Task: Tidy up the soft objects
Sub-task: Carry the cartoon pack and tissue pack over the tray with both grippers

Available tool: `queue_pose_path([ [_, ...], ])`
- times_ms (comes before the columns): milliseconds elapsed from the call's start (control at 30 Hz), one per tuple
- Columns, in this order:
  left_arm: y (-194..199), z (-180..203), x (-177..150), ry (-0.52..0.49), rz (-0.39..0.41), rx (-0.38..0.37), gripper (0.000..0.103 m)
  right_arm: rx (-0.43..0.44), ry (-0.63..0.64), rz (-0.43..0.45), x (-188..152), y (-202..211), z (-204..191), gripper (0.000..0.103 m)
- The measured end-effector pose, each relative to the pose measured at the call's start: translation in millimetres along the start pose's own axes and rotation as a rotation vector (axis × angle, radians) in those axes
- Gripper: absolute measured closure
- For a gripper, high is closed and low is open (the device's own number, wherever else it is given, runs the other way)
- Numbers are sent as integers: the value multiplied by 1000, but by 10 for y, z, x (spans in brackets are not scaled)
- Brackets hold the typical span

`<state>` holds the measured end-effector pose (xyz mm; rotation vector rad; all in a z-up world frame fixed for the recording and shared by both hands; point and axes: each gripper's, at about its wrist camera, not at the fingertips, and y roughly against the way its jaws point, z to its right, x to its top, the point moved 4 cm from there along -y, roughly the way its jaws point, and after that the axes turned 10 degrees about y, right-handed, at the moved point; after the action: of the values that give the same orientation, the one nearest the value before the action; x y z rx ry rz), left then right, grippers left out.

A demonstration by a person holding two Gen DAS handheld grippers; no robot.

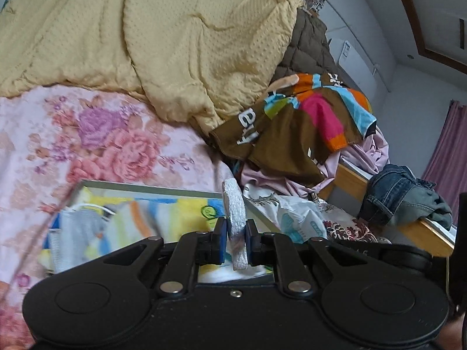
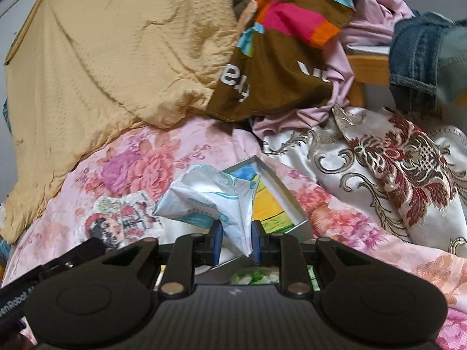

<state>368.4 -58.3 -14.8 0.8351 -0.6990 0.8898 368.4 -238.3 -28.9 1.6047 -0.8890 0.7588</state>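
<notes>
A bed covered with a pink floral sheet (image 1: 96, 137) carries everything here. A yellow dotted quilt (image 1: 163, 38) is heaped across its far left side, and to the right of it lies a brown T-shirt with bright colour blocks (image 1: 294, 122) on top of a lilac garment (image 1: 367, 151). A cream brocade cloth with dark red scrollwork (image 2: 388, 160) spreads over the near right part of the bed. A pair of blue jeans (image 1: 400, 195) is draped over the wooden bed rail (image 1: 432, 233) at the far right. Behind that are a pale wall, a purple curtain (image 1: 449, 151) and a white appliance (image 1: 356, 58), possibly an air conditioner.

An open shallow box with a striped, brightly coloured lining (image 1: 151, 213) sits on the sheet at the near middle, just under both grippers.

The left gripper (image 1: 236, 239) is nearly closed, its blue pads pinching a thin white round pad (image 1: 235, 213), which stands on edge above the box and looks like a cotton or foam disc, though the blur makes the material uncertain.

The right gripper (image 2: 236, 243) is likewise closed down to a narrow gap, clamping the lower corner of a crumpled white plastic packet with teal print (image 2: 210, 198). The packet rises up and to the left from the jaws, over the near edge of the box. A printed cartoon card (image 2: 122, 218) lies on the sheet to the left of it.
</notes>
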Motion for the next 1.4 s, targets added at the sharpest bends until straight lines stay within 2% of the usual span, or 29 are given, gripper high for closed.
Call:
queue_pose_path([
  [200,-233,209,-49,-59,-29,17,90,-8,-44,-10,-6,-114,182,80],
  [533,-523,313,-131,-90,-84,67,89,-32,-80,-20,0,-258,431,80],
  [800,-756,199,-154,-52,-141,116,90,-30,-57,-39,-4,-445,391,80],
  [1400,-947,-3,-127,31,-177,164,87,8,-31,-62,-32,-653,267,78],
])
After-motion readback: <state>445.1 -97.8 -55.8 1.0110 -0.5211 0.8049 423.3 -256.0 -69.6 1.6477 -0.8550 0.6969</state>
